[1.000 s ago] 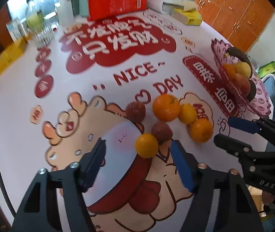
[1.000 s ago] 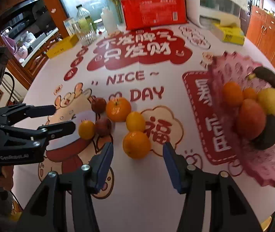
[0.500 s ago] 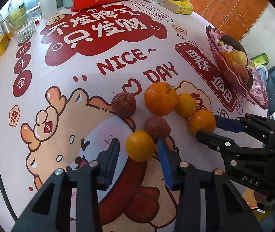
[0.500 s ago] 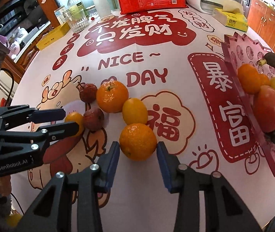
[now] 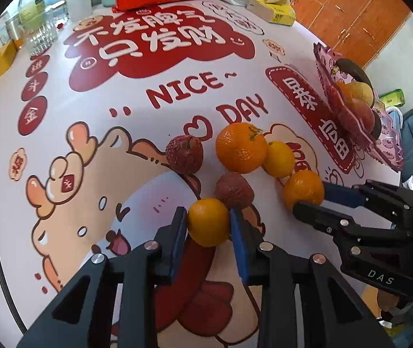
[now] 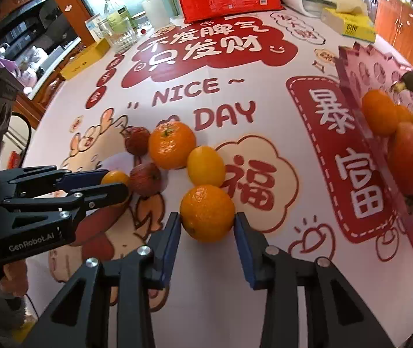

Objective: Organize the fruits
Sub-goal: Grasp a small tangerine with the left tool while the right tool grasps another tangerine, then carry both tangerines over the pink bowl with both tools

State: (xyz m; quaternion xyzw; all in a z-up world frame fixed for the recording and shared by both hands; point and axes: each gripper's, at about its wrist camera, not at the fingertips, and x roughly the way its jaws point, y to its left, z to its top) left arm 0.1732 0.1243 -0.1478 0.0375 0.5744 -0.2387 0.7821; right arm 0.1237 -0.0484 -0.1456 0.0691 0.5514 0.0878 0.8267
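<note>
Left wrist view shows your left gripper (image 5: 208, 226) closed on a small orange (image 5: 208, 222), both blue pads touching its sides, with a reddish fruit (image 5: 234, 190) pressed just behind it on the desk (image 5: 154, 66). Right wrist view shows your right gripper (image 6: 207, 224) flanking a larger orange (image 6: 207, 213); the pads appear to touch its flanks, so I judge it gripped, though contact is only just made. Three more fruits lie loose near these two. The pink tray (image 6: 360, 66), already carrying several fruits, sits well apart to your right. Confirm a firm, centred squeeze on each orange before lifting, and raise the left one straight up so the reddish fruit is not rolled away. Carry each over the tray rim and set it into a free gap rather than onto the piled fruit, which looks liable to shift.
</note>
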